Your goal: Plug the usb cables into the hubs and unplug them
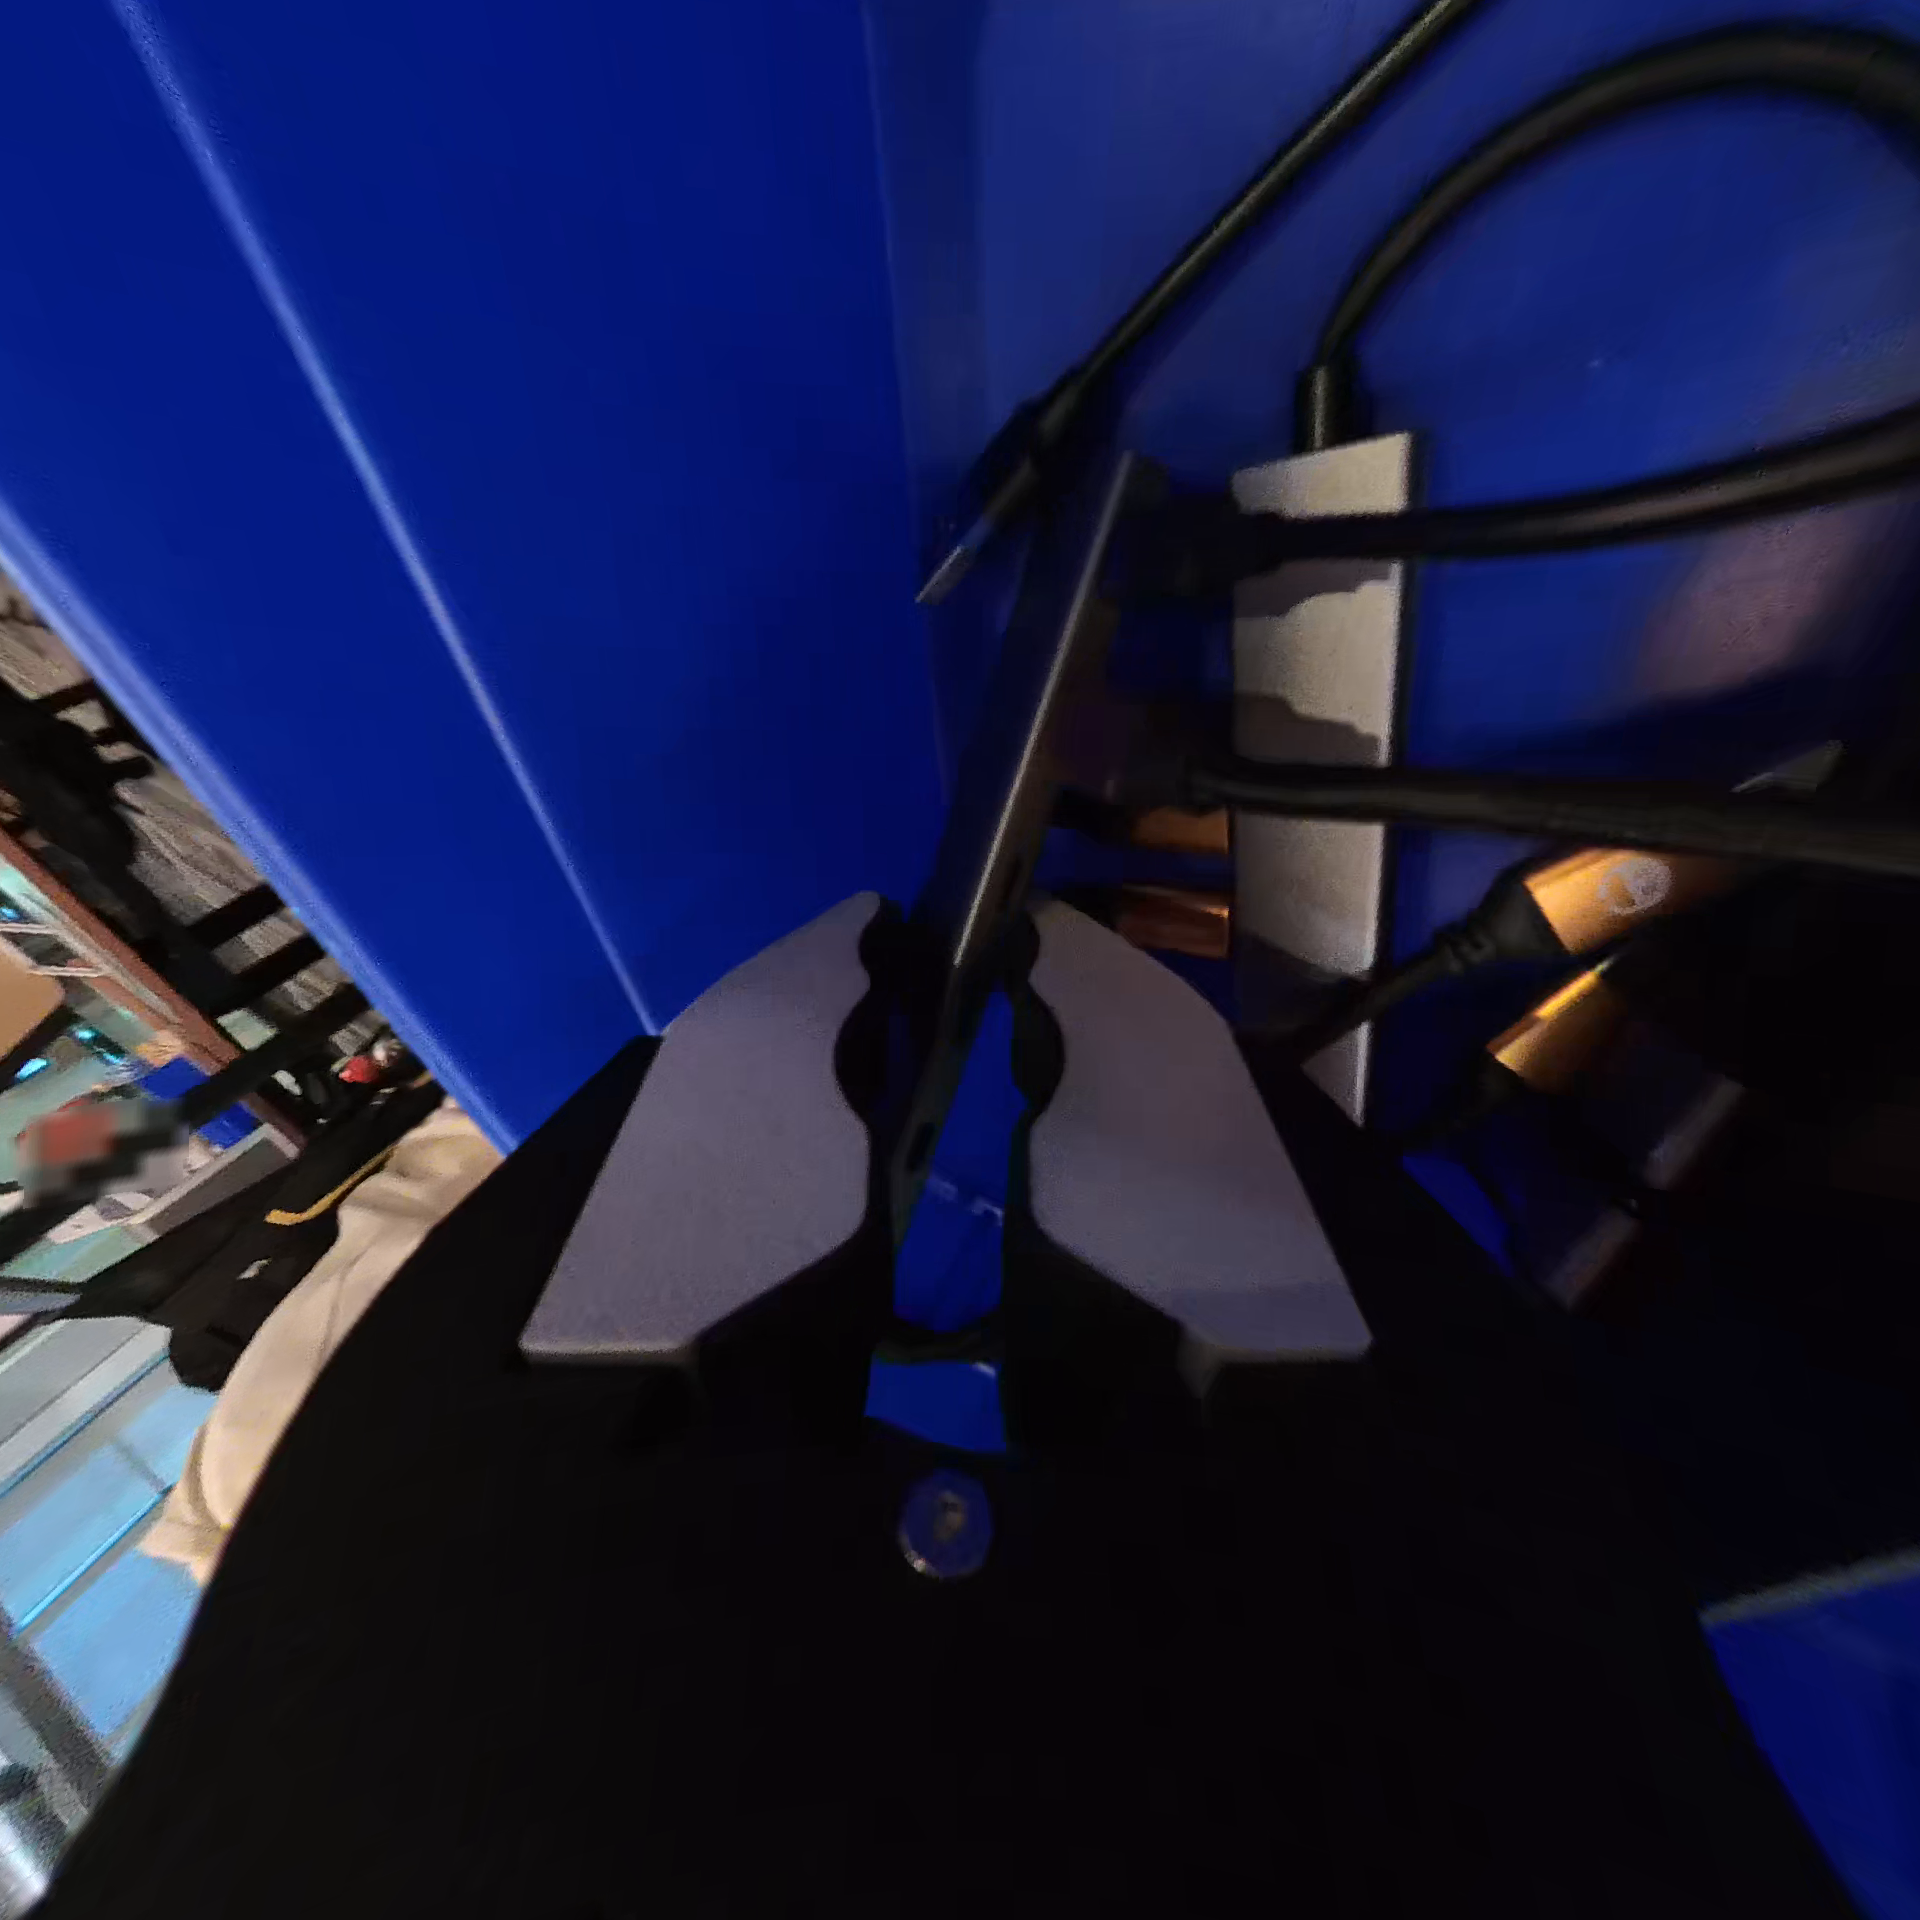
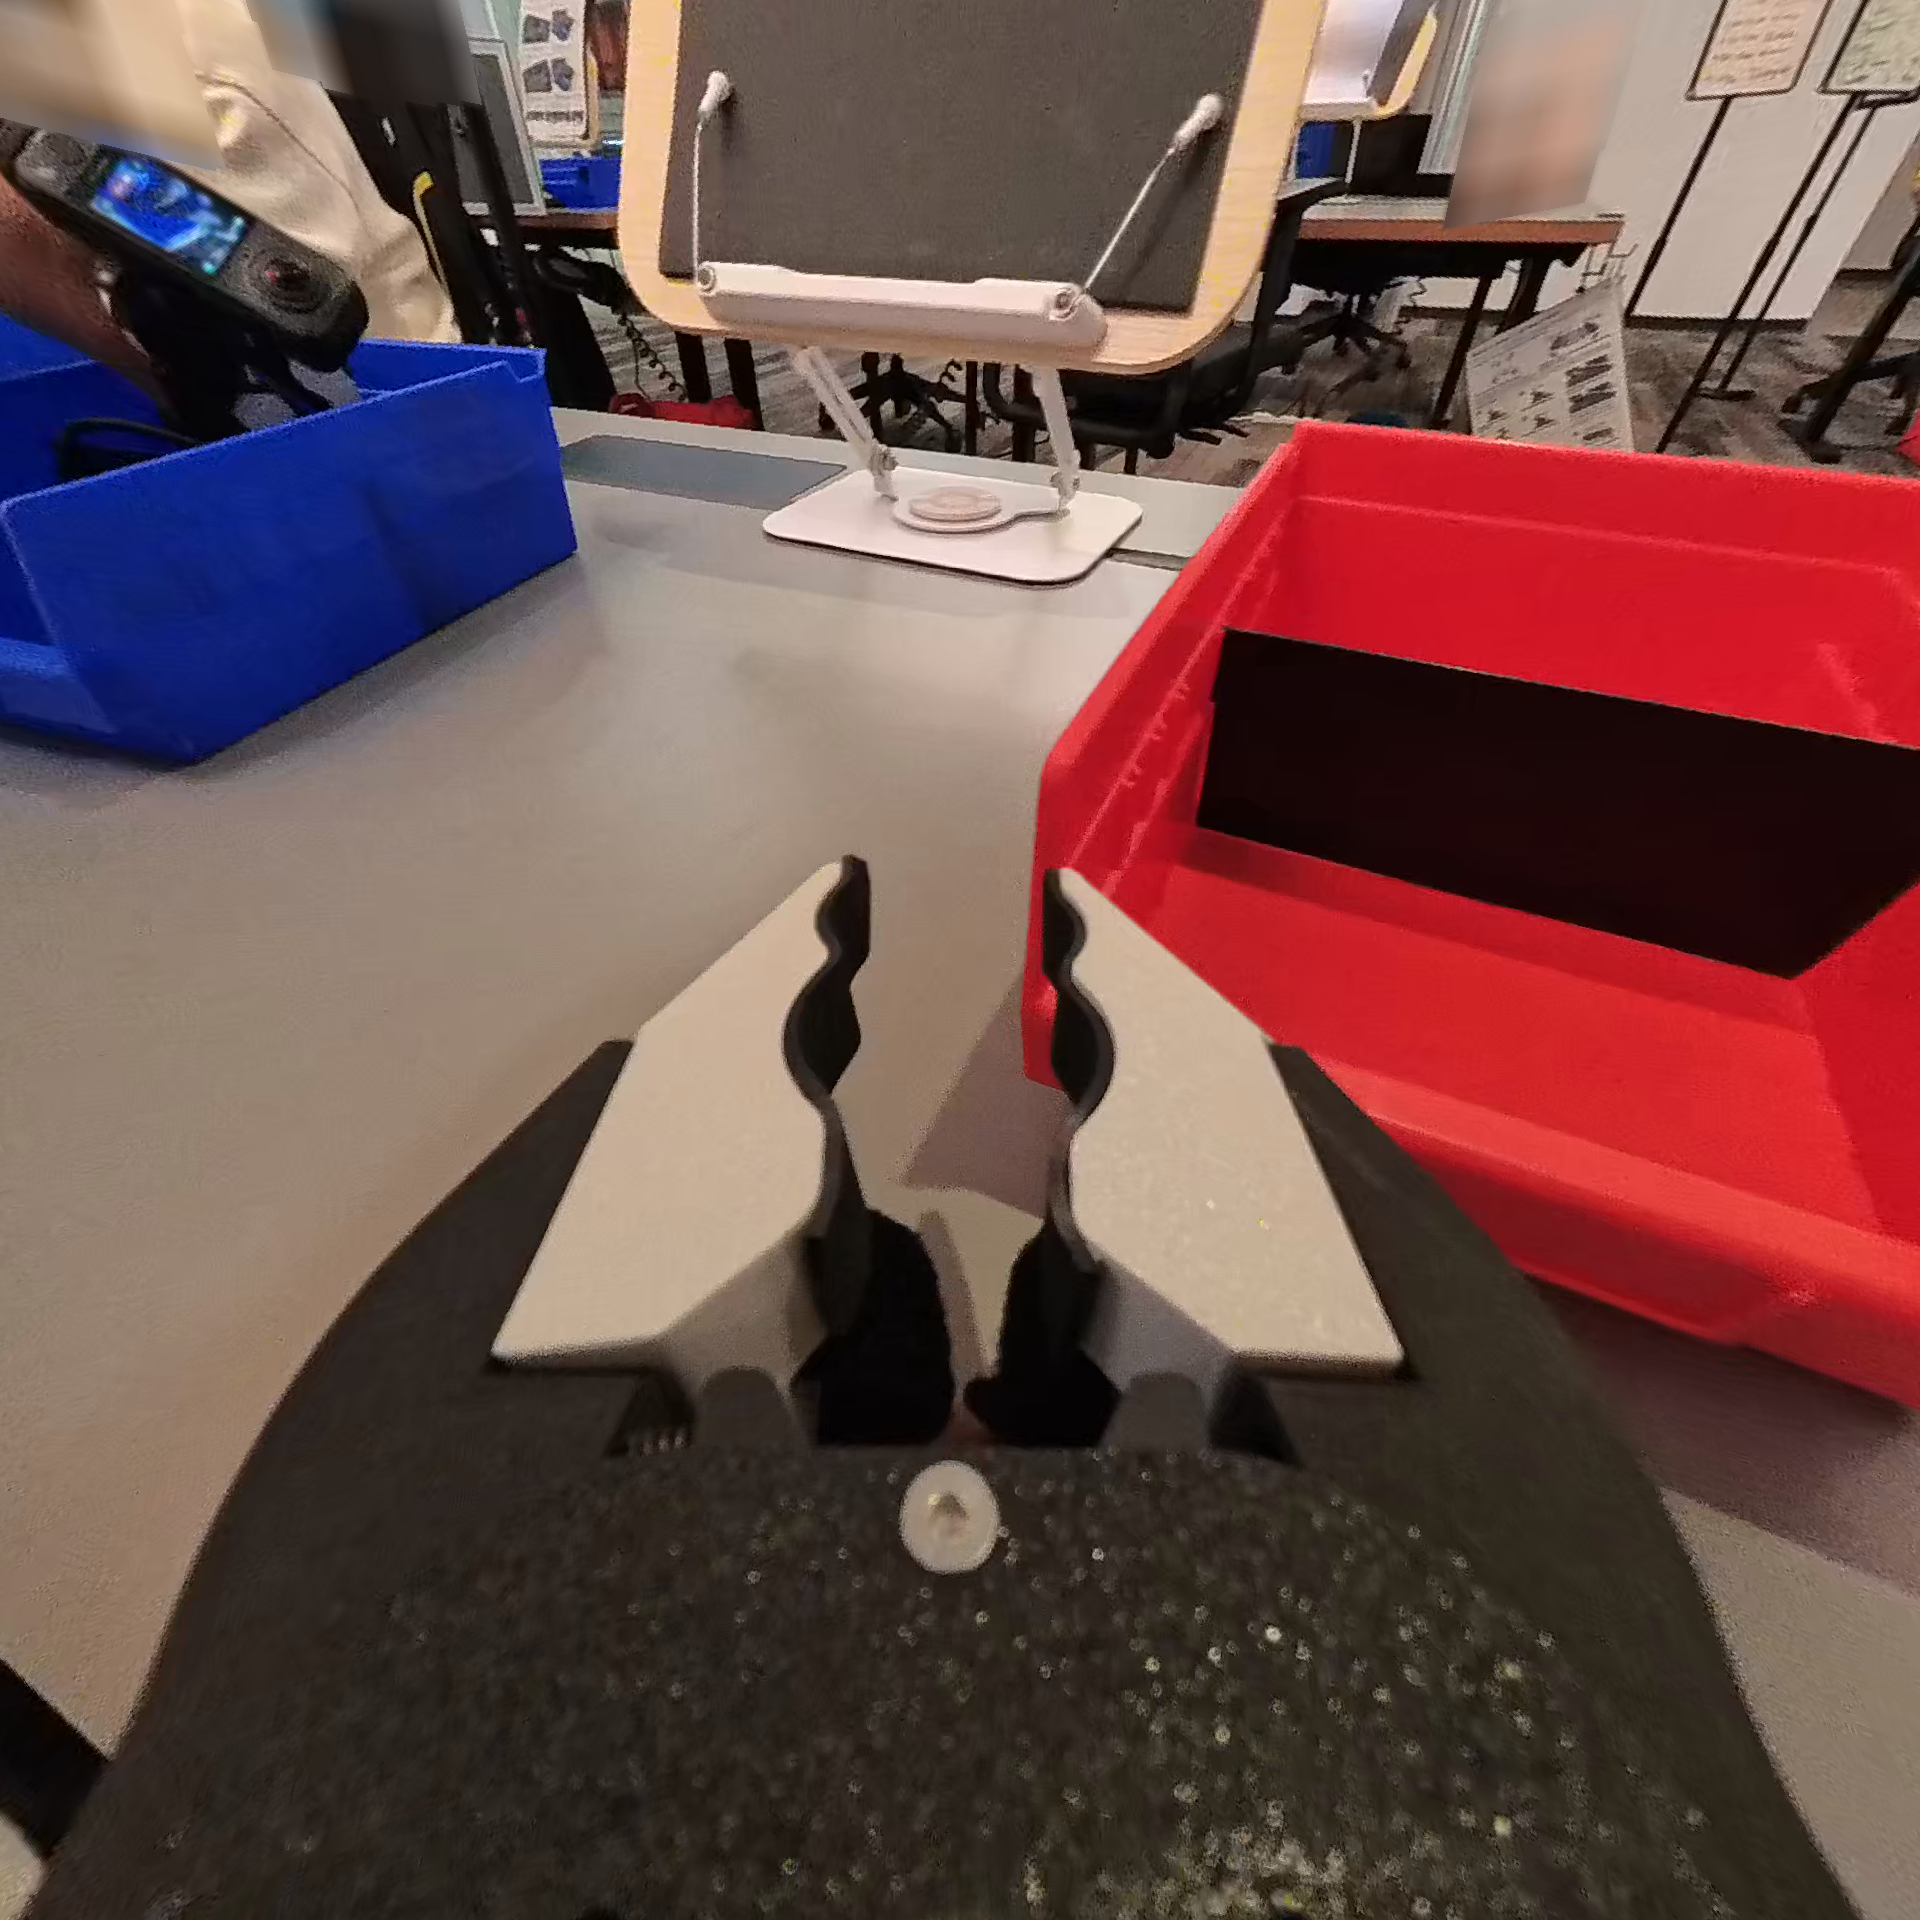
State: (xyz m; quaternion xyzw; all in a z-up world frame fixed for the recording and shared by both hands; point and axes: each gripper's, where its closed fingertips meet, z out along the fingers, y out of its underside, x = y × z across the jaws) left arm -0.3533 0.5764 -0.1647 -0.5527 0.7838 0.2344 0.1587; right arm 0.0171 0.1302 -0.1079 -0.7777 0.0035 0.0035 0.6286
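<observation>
Spreading under your open, empty right gripper (image 2: 951,904) is a grey table (image 2: 416,935) in an office room, blue bin (image 2: 291,561) far left, red bin (image 2: 1455,987) right. Your left gripper (image 1: 951,935), inside the blue bin, pinches a thin dark slab (image 1: 1039,707) amid black cables (image 1: 1558,509).

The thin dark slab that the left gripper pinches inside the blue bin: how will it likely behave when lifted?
The thin dark slab, pinched edge-on by the left gripper, looks rigid: its edge runs straight. It may pivot, since only one end is gripped. Black cables cross beside it near a grey hub, so it might snag.
</observation>
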